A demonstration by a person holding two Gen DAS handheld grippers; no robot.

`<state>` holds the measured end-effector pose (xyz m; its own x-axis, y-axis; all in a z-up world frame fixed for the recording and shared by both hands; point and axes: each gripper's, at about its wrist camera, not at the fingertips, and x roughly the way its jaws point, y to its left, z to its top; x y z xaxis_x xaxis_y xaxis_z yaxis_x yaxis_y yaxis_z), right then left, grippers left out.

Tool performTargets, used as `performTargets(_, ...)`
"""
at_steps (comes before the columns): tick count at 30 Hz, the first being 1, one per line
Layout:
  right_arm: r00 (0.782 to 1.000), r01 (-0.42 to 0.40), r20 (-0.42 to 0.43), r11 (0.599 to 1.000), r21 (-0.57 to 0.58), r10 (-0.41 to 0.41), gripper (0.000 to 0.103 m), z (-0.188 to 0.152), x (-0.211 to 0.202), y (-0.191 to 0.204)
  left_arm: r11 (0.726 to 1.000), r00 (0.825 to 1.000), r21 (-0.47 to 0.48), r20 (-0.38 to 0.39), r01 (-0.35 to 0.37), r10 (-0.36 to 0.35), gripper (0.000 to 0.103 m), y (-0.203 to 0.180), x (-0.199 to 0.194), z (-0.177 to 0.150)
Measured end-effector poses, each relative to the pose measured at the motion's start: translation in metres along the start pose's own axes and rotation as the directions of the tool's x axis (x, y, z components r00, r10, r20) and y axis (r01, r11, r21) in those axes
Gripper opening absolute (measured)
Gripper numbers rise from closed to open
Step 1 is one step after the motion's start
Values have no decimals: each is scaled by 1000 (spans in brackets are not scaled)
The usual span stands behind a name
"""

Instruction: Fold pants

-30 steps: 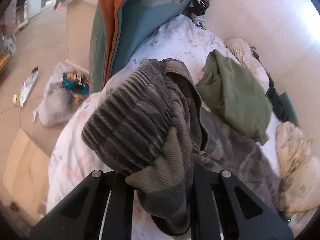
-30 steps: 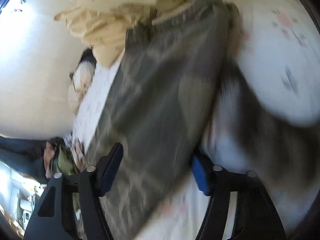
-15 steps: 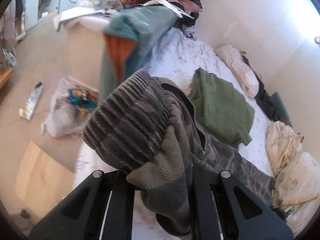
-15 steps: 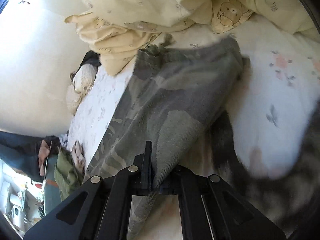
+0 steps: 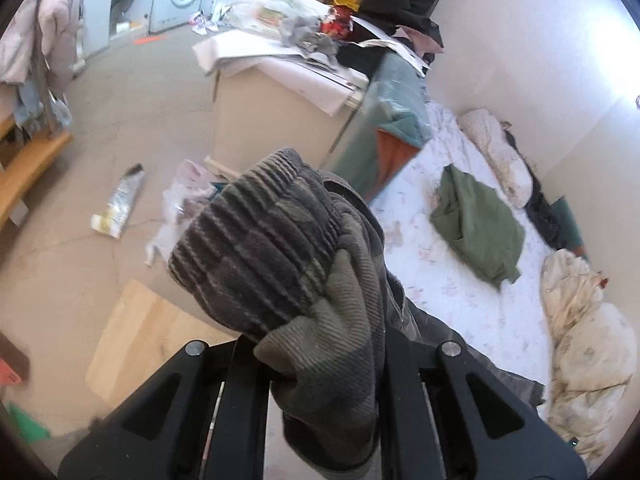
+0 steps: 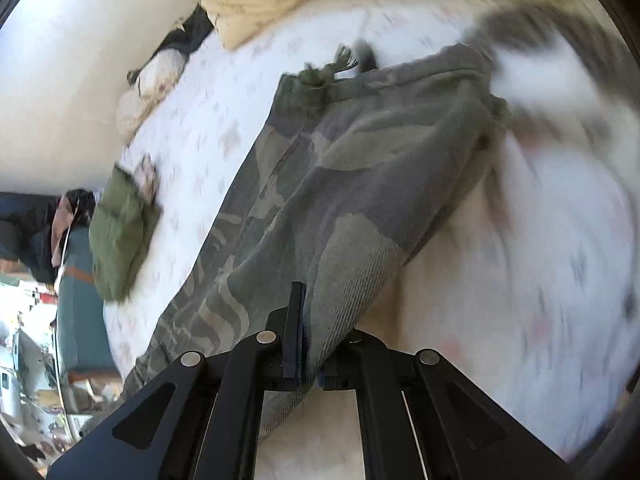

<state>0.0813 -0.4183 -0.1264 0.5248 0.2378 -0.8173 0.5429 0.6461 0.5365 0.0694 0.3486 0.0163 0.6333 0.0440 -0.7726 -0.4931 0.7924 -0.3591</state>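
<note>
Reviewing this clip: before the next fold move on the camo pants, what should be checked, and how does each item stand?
1. Left tool grips the ribbed cuff: ok.
2. Right tool clamps the pants edge: ok.
3. Pants lie spread on the floral sheet: ok.
4. Cloth flat, without wrinkles: cannot tell, right view is blurred.
5. Green garment lies apart from the pants: ok.
6. Cream bedding off the waistband: ok.

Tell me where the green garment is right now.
The green garment lies crumpled on the floral bedsheet, right of centre in the left wrist view, clear of the camouflage pants. In the right wrist view it sits at the left, beside those pants.
</note>
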Motion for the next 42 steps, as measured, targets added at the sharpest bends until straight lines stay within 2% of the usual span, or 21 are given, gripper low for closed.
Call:
performTargets(2,998,45,-34,999,-6,-45,4,-19,5,-7,1000,1000,10,-21,-18,18,9,2,8,-6)
performTargets(6,979,169,-126,984,54,-161,7,-19,29,-30,1000,998,-27,-56,-10,9,9,8,18,-10)
performTargets(8,970,234,-83,971,49,-230,9,-14,18,-33,999,999,-33,-47,-6,4,9,8,16,-10)
performTargets(9,961,276,-38,960,51,-274,13,-10,4,-36,999,999,-36,-47,-5,3,9,8,16,-11)
performTargets(11,938,337,54,938,75,-341,13,-2,-24,-35,999,999,-35,-48,-7,5,9,6,15,-13)
performTargets(13,928,324,170,944,67,-331,14,6,-52,-25,1000,999,-28,-46,-15,13,9,4,15,-13)
performTargets(14,936,292,194,956,31,-292,14,13,-57,-16,1000,999,-24,-44,-21,20,9,1,15,-14)
performTargets(17,982,186,65,972,-146,-178,14,49,-30,18,999,998,-14,-46,-41,40,9,-3,19,-13)
performTargets(18,985,174,51,967,-187,-167,28,65,-20,27,999,998,-9,-48,-51,51,9,-5,21,-13)
performTargets(19,976,215,75,952,-219,-203,48,79,-13,34,998,997,-4,-49,-58,58,9,-5,22,-13)
performTargets(21,956,286,144,920,-269,-255,54,105,1,39,997,995,10,-51,-81,82,9,-10,25,-14)
performTargets(25,965,254,43,885,-390,-258,53,145,56,49,989,988,50,-47,-141,144,9,-16,30,-17)
performTargets(28,959,274,83,809,-520,-271,46,149,78,69,980,982,79,-45,-182,185,9,-19,33,-18)
performTargets(29,952,295,98,780,-552,-290,37,148,85,76,979,980,82,-45,-189,193,9,-19,34,-17)
performTargets(30,940,322,107,746,-582,-323,3,147,95,80,977,978,83,-45,-197,201,9,-19,35,-17)
performTargets(32,945,305,99,729,-613,-311,2,150,101,84,974,976,84,-48,-209,213,9,-17,37,-17)
performTargets(33,942,323,138,723,-611,-305,2,154,97,84,973,974,84,-55,-213,218,9,-14,39,-17)
performTargets(35,938,345,196,761,-549,-284,2,173,87,78,972,970,74,-75,-225,230,9,-8,44,-16)
performTargets(37,946,325,189,791,-519,-265,2,185,88,70,972,968,51,-94,-230,234,9,0,47,-15)
performTargets(40,932,361,199,738,-571,-302,3,181,104,71,973,967,28,-105,-230,232,9,3,47,-16)
performTargets(42,927,365,158,725,-585,-339,4,179,113,70,974,969,34,-99,-225,227,9,0,45,-18)
